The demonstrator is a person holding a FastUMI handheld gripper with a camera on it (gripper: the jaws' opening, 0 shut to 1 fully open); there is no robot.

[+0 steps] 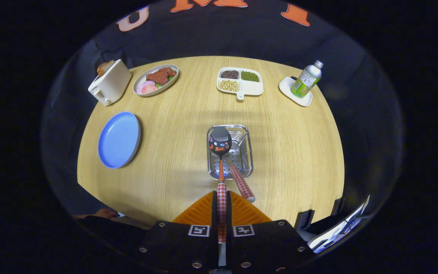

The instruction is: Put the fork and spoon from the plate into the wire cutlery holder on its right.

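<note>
Gripping spoon [220, 142] over cutlery holder [242, 152]

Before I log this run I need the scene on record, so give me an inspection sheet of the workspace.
Surface: round light wood table.
Job's things: checked-handle metal spoon held between the fingers, bowl over the steel wire cutlery holder; a second checked-handle utensil leans in the holder, head hidden; round blue plate bare.
Clutter: white toaster; oval dish of food; white divided tray of beans; green-labelled metal bottle on a white coaster.
Grippers: gripper shut on the spoon's handle.
Cables: nothing seen.
Surroundings: black cloth wall.
</note>
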